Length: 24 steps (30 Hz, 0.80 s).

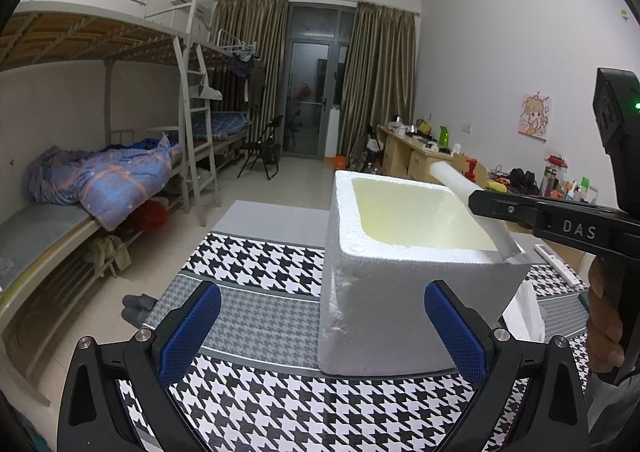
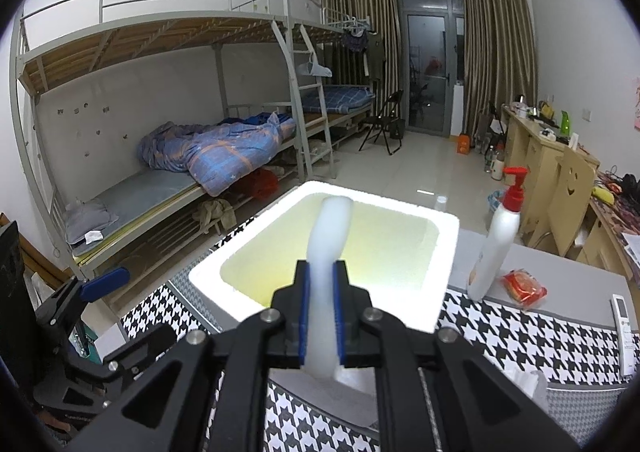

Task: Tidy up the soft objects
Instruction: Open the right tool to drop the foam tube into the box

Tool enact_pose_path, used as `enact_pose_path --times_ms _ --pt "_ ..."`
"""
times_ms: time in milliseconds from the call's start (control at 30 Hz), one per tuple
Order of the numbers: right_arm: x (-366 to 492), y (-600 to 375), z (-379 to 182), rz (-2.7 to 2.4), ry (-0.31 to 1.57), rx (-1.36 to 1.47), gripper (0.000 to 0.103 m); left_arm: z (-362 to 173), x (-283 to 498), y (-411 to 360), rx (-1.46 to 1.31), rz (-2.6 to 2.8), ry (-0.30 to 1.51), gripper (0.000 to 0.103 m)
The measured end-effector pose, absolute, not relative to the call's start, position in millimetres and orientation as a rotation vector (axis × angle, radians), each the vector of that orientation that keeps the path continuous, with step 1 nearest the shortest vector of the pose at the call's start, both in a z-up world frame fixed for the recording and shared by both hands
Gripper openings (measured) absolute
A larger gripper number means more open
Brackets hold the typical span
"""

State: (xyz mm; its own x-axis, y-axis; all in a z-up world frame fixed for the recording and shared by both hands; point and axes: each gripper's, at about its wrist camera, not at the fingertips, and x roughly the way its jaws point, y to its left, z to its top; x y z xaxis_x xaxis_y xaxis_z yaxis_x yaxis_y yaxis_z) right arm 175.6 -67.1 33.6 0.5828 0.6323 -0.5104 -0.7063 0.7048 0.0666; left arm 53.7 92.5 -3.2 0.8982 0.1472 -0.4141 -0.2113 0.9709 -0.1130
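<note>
A white styrofoam box (image 1: 400, 292) with a yellowish hollow stands on the houndstooth tablecloth (image 1: 280, 412); it also shows in the right wrist view (image 2: 440, 252). My right gripper (image 2: 322, 308) is shut on a soft white foam tube (image 2: 330, 236), holding it over the box opening. In the left wrist view the tube (image 1: 452, 179) slants across the box's right rim, held by the right gripper (image 1: 480, 199). My left gripper (image 1: 322, 328) is open and empty, its blue pads either side of the box's near left corner, not touching it.
A white pump bottle with a red top (image 2: 500, 240), a red packet (image 2: 524, 288) and a remote (image 2: 624, 332) lie right of the box. Bunk beds (image 2: 180, 155) stand left, desks (image 2: 540, 155) right.
</note>
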Motion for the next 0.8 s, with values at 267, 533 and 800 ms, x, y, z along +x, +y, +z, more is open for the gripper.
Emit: enact_pose_path --times_ms 267,533,800 --pt "185 -59 30 0.794 0.555 -0.143 0.039 -7 58 95 -0.160 0.182 0.430 0.102" --pt "182 -67 31 0.781 0.544 -0.134 0.056 -6 61 96 -0.155 0.177 0.434 0.102" --pt "178 -91 37 0.731 0.508 -0.121 0.056 1 66 83 -0.129 0.148 0.430 0.102"
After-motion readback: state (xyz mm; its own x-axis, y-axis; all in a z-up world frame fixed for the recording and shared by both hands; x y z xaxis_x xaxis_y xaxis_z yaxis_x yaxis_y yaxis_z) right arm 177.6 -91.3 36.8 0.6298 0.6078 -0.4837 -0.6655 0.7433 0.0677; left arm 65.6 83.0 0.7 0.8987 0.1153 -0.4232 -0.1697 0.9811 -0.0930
